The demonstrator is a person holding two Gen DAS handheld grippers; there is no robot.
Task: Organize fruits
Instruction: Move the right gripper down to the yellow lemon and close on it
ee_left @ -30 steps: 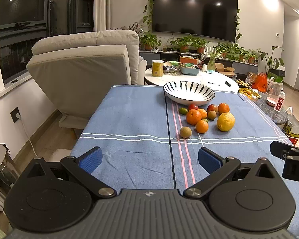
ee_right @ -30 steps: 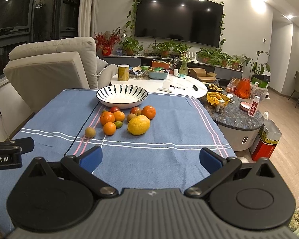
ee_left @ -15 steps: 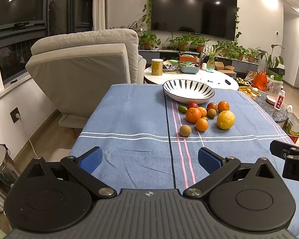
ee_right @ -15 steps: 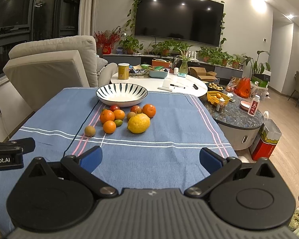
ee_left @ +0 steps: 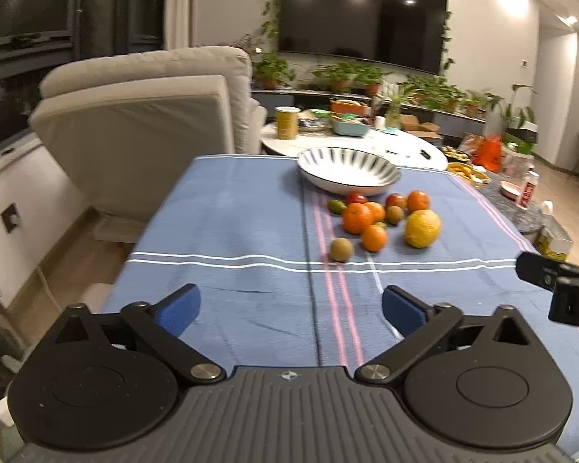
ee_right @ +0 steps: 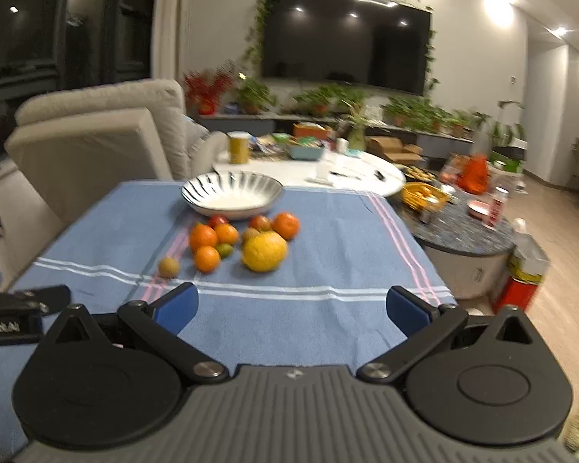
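Note:
Several fruits lie loose on the blue tablecloth (ee_left: 227,239): a large yellow citrus (ee_left: 422,228) (ee_right: 264,251), several oranges (ee_left: 356,217) (ee_right: 203,236), a kiwi (ee_left: 341,249) (ee_right: 168,267), red and green small fruits. Behind them stands an empty striped bowl (ee_left: 348,170) (ee_right: 232,194). My left gripper (ee_left: 291,306) hovers over the near cloth, its jaws closing slightly with nothing between them. My right gripper (ee_right: 292,305) is open and empty, short of the fruit. Each gripper's side shows at the other view's edge.
A beige armchair (ee_left: 135,123) stands left of the table. Beyond the bowl is a white round coffee table (ee_left: 351,142) with a yellow tin and boxes. A dark marble side table (ee_right: 467,227) with a yellow basket and a bottle sits at right. Wall television and plants behind.
Both views have shifted a little and the fruit now appears slightly nearer. The left gripper's pads have drawn in a touch. No fruit has moved.

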